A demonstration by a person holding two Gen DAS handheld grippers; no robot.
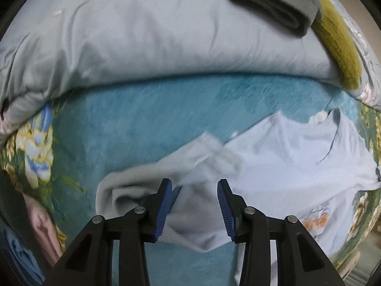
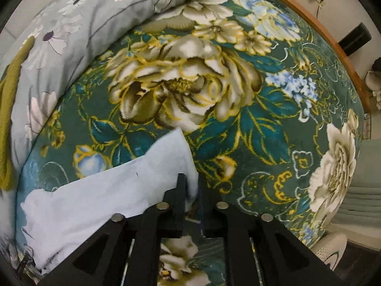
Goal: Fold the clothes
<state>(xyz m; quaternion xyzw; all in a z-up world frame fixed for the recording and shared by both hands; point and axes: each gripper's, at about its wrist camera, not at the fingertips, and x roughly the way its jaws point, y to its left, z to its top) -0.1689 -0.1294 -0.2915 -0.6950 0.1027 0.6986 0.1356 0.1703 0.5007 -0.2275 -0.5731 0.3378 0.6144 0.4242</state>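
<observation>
A pale blue T-shirt (image 1: 290, 157) lies on the teal floral blanket (image 1: 142, 124), its neck hole toward the far right. One sleeve (image 1: 190, 166) is blurred and bunched toward my left gripper (image 1: 194, 188), which is open with the cloth lying between and under its blue-padded fingers. In the right wrist view the same shirt (image 2: 95, 197) spreads to the left. My right gripper (image 2: 193, 190) is shut on the shirt's edge, pinching a fold between its black fingers just above the blanket (image 2: 238, 119).
A grey quilt (image 1: 154, 43) is piled at the back of the bed, with folded grey (image 1: 273, 7) and olive (image 1: 338, 43) garments on it. The bed's wooden edge (image 2: 333, 38) and floor lie at the right, with a white shoe (image 2: 331, 245).
</observation>
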